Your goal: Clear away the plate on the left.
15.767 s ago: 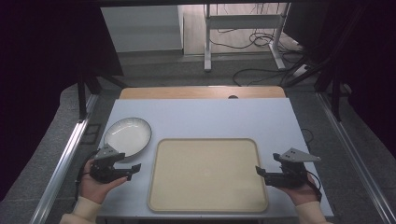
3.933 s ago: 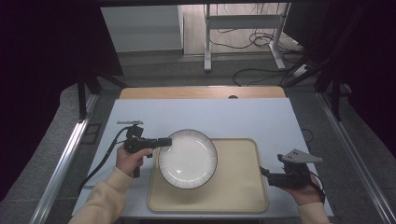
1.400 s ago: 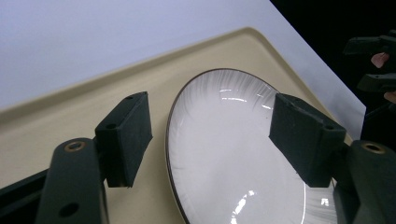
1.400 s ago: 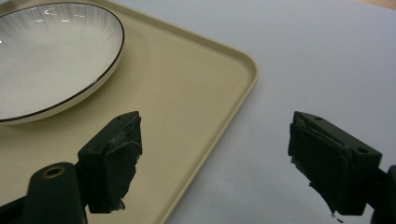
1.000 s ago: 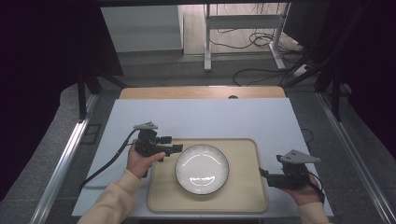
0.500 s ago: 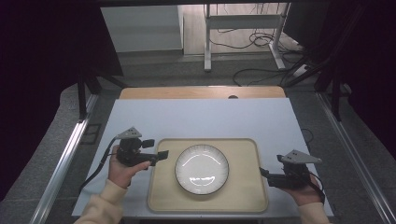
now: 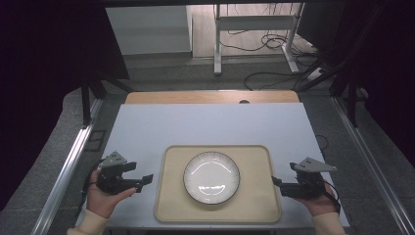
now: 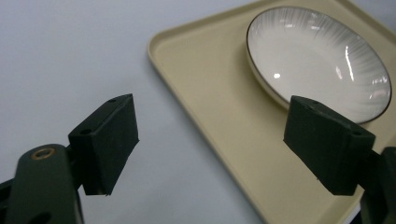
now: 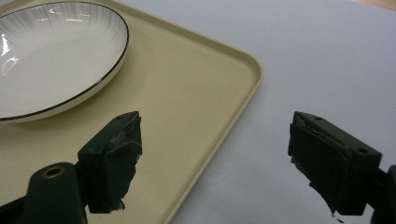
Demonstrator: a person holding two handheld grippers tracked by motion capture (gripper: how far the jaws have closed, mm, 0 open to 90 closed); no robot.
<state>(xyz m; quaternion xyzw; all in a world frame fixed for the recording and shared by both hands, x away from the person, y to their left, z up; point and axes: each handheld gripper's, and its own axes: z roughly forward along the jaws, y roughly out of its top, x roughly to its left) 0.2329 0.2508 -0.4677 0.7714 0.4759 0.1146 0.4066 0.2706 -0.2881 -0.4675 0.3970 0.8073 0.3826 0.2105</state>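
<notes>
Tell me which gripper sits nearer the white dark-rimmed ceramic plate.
Left, narrowly. The left gripper hovers just off the beige tray's left edge; the right gripper sits at its right edge, slightly farther from the white dark-rimmed ceramic plate.

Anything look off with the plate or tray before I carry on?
Nothing stands out. The plate sits flat and whole near the middle of the tray, which lies square on the table. No spills or cracks show.

The high view looks forward and down from above the person's side, taking in the whole pale grey table (image 7: pixel 205 127). Each gripper view sits low and close, facing the shared beige rectangular tray (image 8: pixel 219 126) and white dark-rimmed ribbed plate (image 9: pixel 51 60) from 9 and 3 o'clock.
</notes>
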